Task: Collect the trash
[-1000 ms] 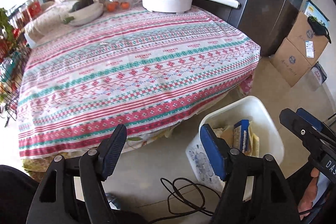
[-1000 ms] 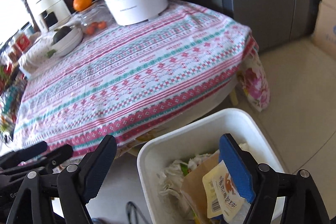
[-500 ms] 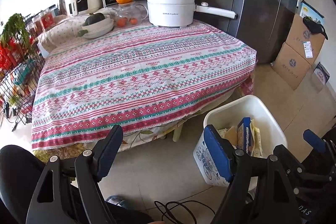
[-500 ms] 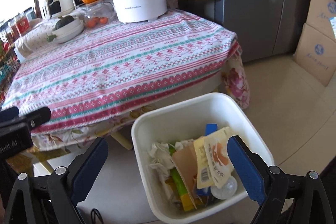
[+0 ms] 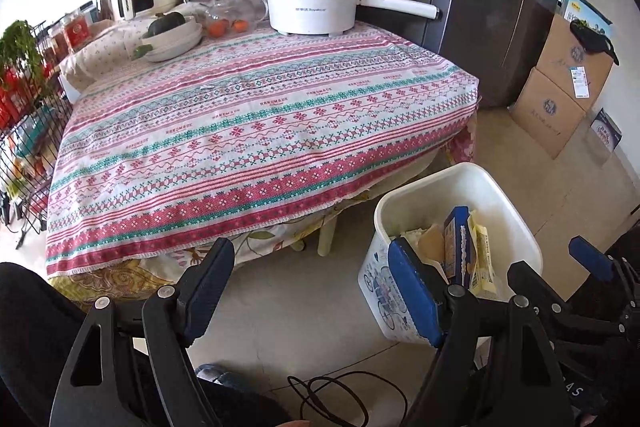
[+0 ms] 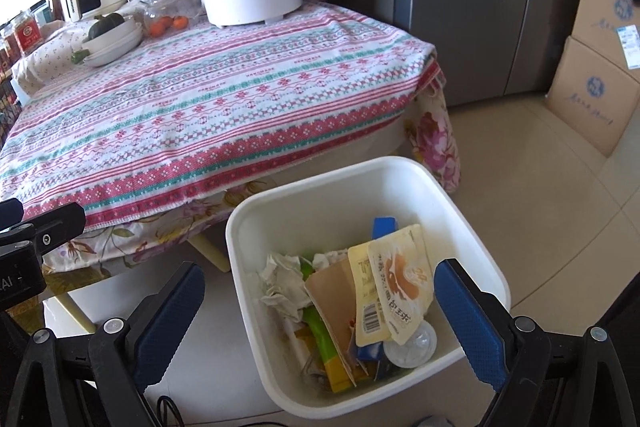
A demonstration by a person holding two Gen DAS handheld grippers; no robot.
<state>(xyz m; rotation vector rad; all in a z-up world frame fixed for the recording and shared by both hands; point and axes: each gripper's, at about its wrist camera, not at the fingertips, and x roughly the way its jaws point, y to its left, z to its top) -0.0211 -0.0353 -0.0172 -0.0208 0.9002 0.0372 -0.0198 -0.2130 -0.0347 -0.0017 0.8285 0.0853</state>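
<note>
A white trash bin [image 6: 360, 179] stands on the floor by the table's corner. It holds a printed snack wrapper [image 6: 400, 279], crumpled tissue [image 6: 284, 279], brown paper, a blue box and a clear lid. My right gripper [image 6: 320, 311] hovers over the bin's near side, open, its blue pads apart from the trash. My left gripper [image 5: 312, 287] is open over bare floor, left of the bin [image 5: 440, 179], with nothing between its fingers. The right gripper's blue pad [image 5: 592, 263] shows at the left wrist view's right edge.
The table under a striped patterned cloth [image 5: 240, 131] carries a white pot [image 5: 312, 3], stacked bowls [image 5: 172, 39] and a glass jar with oranges. A dark fridge [image 6: 480, 7] and cardboard boxes [image 6: 592, 87] stand to the right, a wire rack [image 5: 24, 131] to the left. A black cable [image 5: 332, 399] lies on the floor.
Both grippers drew back from the table, so more of the room shows. The right jaws spread wider, and the printed wrapper that was by its right finger now lies in the bin.
</note>
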